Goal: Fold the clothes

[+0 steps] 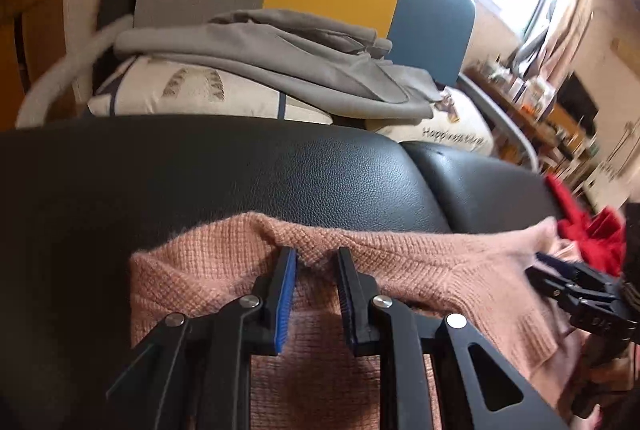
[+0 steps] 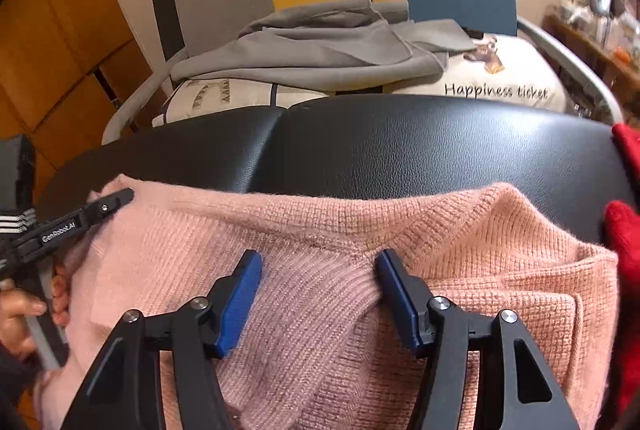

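While the left gripper [image 1: 316, 266] pinches a ridge of the pink sweater [image 2: 320, 270] between narrowly parted fingers, the right gripper [image 2: 318, 294] hangs wide open, empty, over the knit; best square that edge before folding across the black seat [image 2: 400, 141].

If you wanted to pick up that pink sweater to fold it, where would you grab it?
Probably the pink sweater by its far folded edge against the black leather seat, coming down from above. That edge bunches into a raised ridge the jaws can pinch; elsewhere the knit lies flat.
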`<state>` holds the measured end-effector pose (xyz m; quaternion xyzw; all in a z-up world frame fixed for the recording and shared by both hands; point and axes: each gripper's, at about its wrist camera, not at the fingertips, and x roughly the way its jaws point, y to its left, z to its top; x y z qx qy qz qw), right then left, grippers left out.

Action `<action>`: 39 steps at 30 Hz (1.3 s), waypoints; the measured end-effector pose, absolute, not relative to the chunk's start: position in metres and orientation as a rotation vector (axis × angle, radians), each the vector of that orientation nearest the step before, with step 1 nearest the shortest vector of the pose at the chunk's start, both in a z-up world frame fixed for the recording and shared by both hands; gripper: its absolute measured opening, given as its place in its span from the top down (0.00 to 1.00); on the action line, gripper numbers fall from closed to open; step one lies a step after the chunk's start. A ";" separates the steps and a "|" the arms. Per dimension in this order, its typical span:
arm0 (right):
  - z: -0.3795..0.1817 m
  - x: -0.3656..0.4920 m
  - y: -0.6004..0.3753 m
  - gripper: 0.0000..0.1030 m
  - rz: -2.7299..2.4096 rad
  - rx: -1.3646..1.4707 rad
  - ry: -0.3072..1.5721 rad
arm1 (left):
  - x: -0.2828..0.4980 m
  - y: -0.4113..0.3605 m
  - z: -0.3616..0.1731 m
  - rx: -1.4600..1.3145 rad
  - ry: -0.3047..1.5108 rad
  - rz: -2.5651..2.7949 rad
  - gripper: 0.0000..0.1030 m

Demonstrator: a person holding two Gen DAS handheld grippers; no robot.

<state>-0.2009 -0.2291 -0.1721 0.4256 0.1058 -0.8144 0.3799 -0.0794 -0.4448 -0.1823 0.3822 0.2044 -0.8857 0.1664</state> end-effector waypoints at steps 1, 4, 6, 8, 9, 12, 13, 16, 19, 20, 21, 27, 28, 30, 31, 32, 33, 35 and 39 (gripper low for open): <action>-0.173 -0.199 -0.230 0.40 -2.093 1.076 0.278 | -0.080 -0.443 -0.181 1.092 0.563 -2.510 0.80; -0.173 -0.197 -0.231 0.38 -2.107 1.069 0.301 | -0.080 -0.434 -0.172 1.109 0.483 -2.469 0.79; -0.174 -0.198 -0.233 0.36 -2.119 1.058 0.310 | -0.078 -0.428 -0.164 1.110 0.441 -2.447 0.79; -0.173 -0.200 -0.232 0.35 -2.126 1.057 0.306 | -0.069 -0.421 -0.152 1.084 0.429 -2.437 0.79; -0.170 -0.200 -0.232 0.34 -2.134 1.063 0.312 | -0.061 -0.415 -0.144 1.071 0.427 -2.440 0.78; -0.155 -0.192 -0.229 0.32 -2.189 1.048 0.345 | -0.032 -0.394 -0.126 1.036 0.423 -2.468 0.76; -0.146 -0.183 -0.223 0.32 -2.201 1.019 0.333 | -0.021 -0.387 -0.121 1.025 0.419 -2.476 0.76; -0.127 -0.147 -0.202 0.19 -2.199 0.959 0.319 | 0.011 -0.366 -0.112 1.010 0.433 -2.492 0.75; -0.123 -0.106 -0.166 0.18 -2.127 0.990 0.276 | 0.057 -0.352 -0.114 1.012 0.501 -2.488 0.75; -0.125 -0.096 -0.147 0.18 -2.114 1.010 0.252 | 0.077 -0.350 -0.116 1.014 0.529 -2.483 0.75; -0.127 -0.087 -0.126 0.18 -2.103 1.031 0.227 | 0.094 -0.348 -0.119 1.017 0.549 -2.475 0.75; -0.135 -0.039 -0.004 0.18 -2.080 1.149 0.090 | 0.201 -0.342 -0.140 1.036 0.589 -2.431 0.75; -0.135 -0.035 0.018 0.18 -2.104 1.165 0.059 | 0.216 -0.340 -0.144 1.047 0.595 -2.427 0.75; -0.136 -0.029 0.062 0.18 -2.154 1.197 -0.008 | 0.240 -0.334 -0.151 1.065 0.607 -2.433 0.74; -0.139 -0.028 0.084 0.18 -2.168 1.229 -0.061 | 0.250 -0.331 -0.155 1.069 0.611 -2.429 0.74; -0.144 -0.028 0.102 0.18 -2.173 1.261 -0.107 | 0.259 -0.329 -0.158 1.071 0.617 -2.421 0.74; -0.150 -0.028 0.119 0.19 -2.176 1.293 -0.151 | 0.267 -0.327 -0.161 1.075 0.631 -2.412 0.74; -0.158 -0.027 0.138 0.22 -2.153 1.319 -0.223 | 0.279 -0.324 -0.168 1.087 0.668 -2.395 0.74; -0.170 -0.023 0.141 0.33 -2.119 1.320 -0.249 | 0.291 -0.320 -0.179 1.108 0.687 -2.381 0.73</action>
